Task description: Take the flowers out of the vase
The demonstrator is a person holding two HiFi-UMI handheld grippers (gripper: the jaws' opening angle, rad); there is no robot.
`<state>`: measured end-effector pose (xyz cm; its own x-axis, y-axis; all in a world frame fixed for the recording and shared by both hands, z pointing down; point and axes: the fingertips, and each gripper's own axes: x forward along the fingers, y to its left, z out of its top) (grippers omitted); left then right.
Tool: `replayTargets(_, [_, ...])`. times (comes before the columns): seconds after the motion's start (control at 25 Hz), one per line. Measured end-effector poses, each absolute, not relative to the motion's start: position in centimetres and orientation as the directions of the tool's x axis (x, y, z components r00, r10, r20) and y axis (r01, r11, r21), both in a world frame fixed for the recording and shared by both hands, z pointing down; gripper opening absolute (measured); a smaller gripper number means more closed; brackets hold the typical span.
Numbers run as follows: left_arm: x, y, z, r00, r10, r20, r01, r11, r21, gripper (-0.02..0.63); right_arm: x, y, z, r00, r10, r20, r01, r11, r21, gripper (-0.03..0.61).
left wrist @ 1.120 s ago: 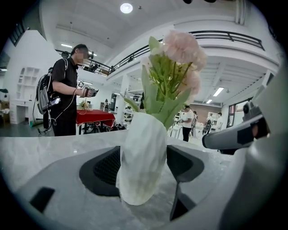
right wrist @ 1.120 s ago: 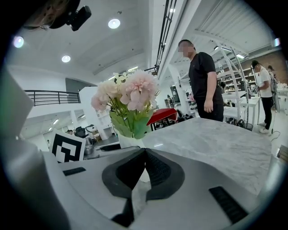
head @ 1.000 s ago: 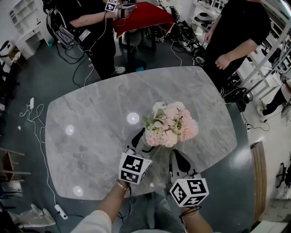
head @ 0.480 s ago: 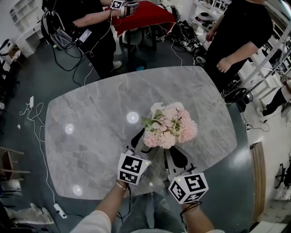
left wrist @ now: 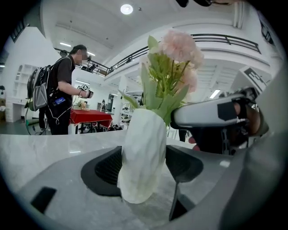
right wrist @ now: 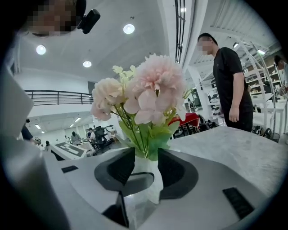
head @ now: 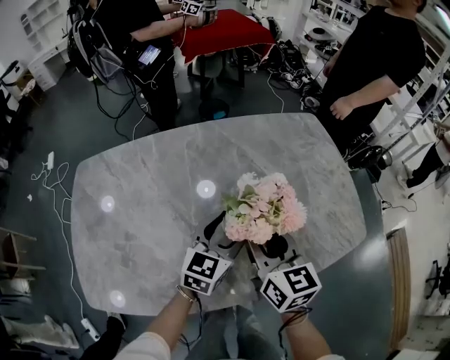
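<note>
L gripper (left wrist: 144, 167) squeezes the white vase (left wrist: 143, 134) on the table (head: 140, 183). R gripper (right wrist: 146, 173) is opening, w/ flower stems (right wrist: 136, 134) between its jaws.

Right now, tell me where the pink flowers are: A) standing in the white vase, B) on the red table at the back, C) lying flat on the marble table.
A: the pink flowers rise upright with their stems down in the white vase.

**Open-plan robotics laboratory.** Ahead of the left hand-held gripper (left wrist: 144, 168), beyond the marble table (left wrist: 40, 148), a wired, backpack-wearing person (left wrist: 60, 90) and a red-draped table (left wrist: 90, 117) are seen. To its left, floor cables (head: 53, 172) and white shelving (head: 39, 17) are shown, and above it a railed mezzanine (left wrist: 225, 39).
</note>
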<state>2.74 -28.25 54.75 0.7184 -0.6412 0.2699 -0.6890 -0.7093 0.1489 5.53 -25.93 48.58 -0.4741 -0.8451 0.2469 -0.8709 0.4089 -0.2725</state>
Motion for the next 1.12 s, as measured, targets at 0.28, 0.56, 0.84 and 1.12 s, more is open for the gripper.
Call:
replayTargets(0.28, [3.0,-28.2,54.8,0.728,-0.628,0.277,-0.678,-0.720,0.150,0.310,5.3,-27.3,48.0,-0.527,-0.825,0.205,-0.837,0.463,-0.291,0.153])
replayTargets(0.56, [2.5,-27.9,55.2,0.735,-0.618,0.279,-0.668,-0.731,0.138,0.305,4.1,-27.9,48.1,-0.542,-0.821,0.177,-0.828,0.485,-0.282,0.155])
replayTargets(0.84, [2.1,-27.8,55.2,0.736,-0.616,0.282,-0.666,-0.734,0.133,0.304,3.4,-28.3,48.0,-0.572,-0.802,0.172,-0.808,0.515,-0.288,0.167])
replayTargets(1.12, [2.1,-27.9,55.0,0.739,-0.612,0.282,-0.662,-0.737,0.136,0.304,3.3,-28.1,47.4,-0.618,-0.770,0.160,-0.775,0.563,-0.288,0.179])
